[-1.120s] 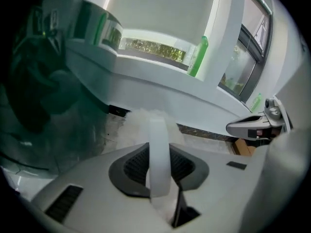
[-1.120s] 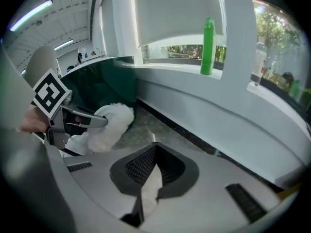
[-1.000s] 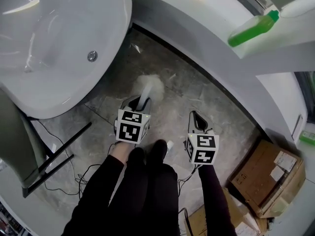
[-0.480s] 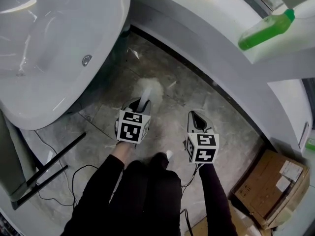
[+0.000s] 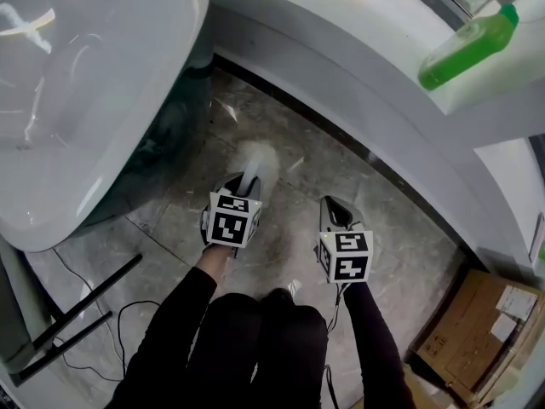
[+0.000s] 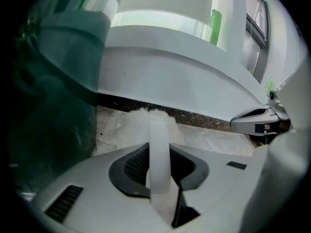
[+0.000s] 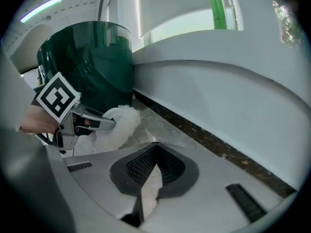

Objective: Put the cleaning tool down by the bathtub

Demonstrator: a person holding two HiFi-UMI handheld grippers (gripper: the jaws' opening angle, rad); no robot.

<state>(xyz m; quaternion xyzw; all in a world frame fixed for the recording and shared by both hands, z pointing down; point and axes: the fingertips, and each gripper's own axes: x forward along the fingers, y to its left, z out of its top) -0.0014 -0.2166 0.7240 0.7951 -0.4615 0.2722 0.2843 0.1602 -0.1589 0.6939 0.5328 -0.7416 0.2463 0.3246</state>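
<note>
since a second ago the bathtub (image 5: 77,100) is sliding toward the left edge of the head view, its drain no longer showing, and the green bottle (image 5: 467,48) is drifting right, while both grippers are keeping their places ahead of the person's dark sleeves. nearest, the left gripper (image 5: 242,184) is clamping the white handle of the cleaning tool (image 5: 258,157), whose fluffy white head is pointing forward and down over the grey stone floor (image 5: 306,173); whether it is touching the floor cannot be told. just beside it, the right gripper (image 5: 332,204) is holding its jaws together on nothing. beyond them the tub's dark base is standing near the tool's head, with the bottle farther off on a white ledge. the tool seems to be still in the carrying step, not yet set down. the next move is probably calling for lowering the left gripper until the tool is resting on the floor beside the tub's base, then parting the jaws.
</note>
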